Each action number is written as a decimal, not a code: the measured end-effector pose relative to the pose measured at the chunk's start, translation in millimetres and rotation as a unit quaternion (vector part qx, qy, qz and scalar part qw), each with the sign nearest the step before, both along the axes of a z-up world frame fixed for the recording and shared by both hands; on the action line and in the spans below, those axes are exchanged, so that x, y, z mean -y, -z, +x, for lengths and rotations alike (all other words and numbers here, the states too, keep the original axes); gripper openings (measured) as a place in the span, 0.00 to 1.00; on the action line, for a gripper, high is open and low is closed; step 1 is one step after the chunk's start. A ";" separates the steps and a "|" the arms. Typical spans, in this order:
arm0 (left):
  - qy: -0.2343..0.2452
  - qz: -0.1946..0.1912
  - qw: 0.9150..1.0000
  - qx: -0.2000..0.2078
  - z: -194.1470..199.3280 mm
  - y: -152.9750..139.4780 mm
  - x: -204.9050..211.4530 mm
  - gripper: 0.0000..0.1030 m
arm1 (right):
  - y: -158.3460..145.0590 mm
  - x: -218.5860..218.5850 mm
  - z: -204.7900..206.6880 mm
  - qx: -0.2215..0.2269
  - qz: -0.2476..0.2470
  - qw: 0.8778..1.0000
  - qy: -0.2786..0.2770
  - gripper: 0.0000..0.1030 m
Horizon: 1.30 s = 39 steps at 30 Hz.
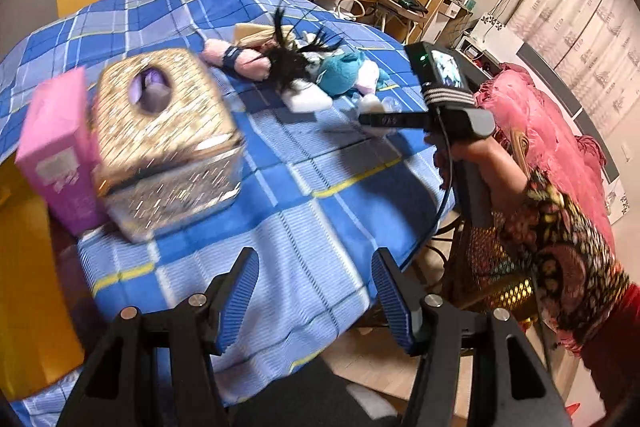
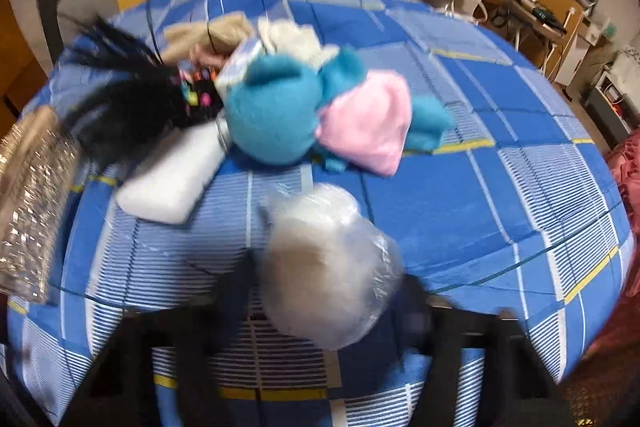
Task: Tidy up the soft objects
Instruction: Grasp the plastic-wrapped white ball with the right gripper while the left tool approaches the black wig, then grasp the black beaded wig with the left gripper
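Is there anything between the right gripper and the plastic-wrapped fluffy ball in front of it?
No. The plastic-wrapped fluffy ball sits right between the right gripper's blurred fingers, nothing in between; the teal plush and white pad lie beyond it.

fluffy ball in clear wrap (image 2: 328, 267): near table edge | teal-pink plush (image 2: 304, 115): lying mid-table

No legible text is found anywhere. A pale label patch is seen on the pink box (image 1: 60, 147) in the left wrist view, but its print is smeared by blur and cannot be read. A small lit screen (image 1: 446, 69) is shown on the right gripper's body, its content too small to make out. Coloured marks are noticed on the black tag (image 2: 196, 91) among the soft toys; no letters can be told.
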<state>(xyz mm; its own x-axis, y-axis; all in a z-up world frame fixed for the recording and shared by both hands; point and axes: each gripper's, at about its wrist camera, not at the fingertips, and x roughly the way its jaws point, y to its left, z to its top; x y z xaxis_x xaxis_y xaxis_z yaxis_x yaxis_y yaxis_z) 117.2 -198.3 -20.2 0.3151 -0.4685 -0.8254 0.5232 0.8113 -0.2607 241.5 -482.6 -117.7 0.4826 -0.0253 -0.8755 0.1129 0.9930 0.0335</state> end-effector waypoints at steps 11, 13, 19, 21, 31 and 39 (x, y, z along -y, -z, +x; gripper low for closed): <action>-0.013 -0.009 0.998 -0.059 82.8 31.0 90.5 0.58 | -29.9 40.7 -18.3 0.035 0.098 0.992 0.077 0.43; -0.032 -0.001 0.998 -0.049 101.4 40.3 104.5 0.66 | -28.8 52.3 -16.7 0.032 0.112 0.989 0.095 0.43; -0.080 0.049 0.996 -0.004 154.6 62.7 136.3 0.74 | -30.3 67.9 -16.0 0.034 0.136 0.982 0.124 0.43; -0.076 0.057 0.995 -0.002 165.7 67.9 145.0 0.78 | -31.6 67.7 -18.4 0.036 0.143 0.982 0.121 0.43; -0.076 0.116 0.990 0.031 176.4 90.4 157.3 0.50 | -30.4 65.3 -15.9 0.033 0.149 0.981 0.118 0.43; -0.055 0.078 0.995 0.040 97.2 78.8 116.9 0.53 | -28.5 62.4 -17.5 0.028 0.148 0.982 0.116 0.43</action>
<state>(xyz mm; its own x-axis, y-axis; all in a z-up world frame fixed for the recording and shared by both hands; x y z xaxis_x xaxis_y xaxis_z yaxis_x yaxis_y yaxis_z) 214.5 -315.2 -99.1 0.4251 -0.2952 -0.8557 0.4425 0.8924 -0.0880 224.0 -545.0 -89.2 0.5421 0.1120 -0.8328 0.3244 0.8864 0.3303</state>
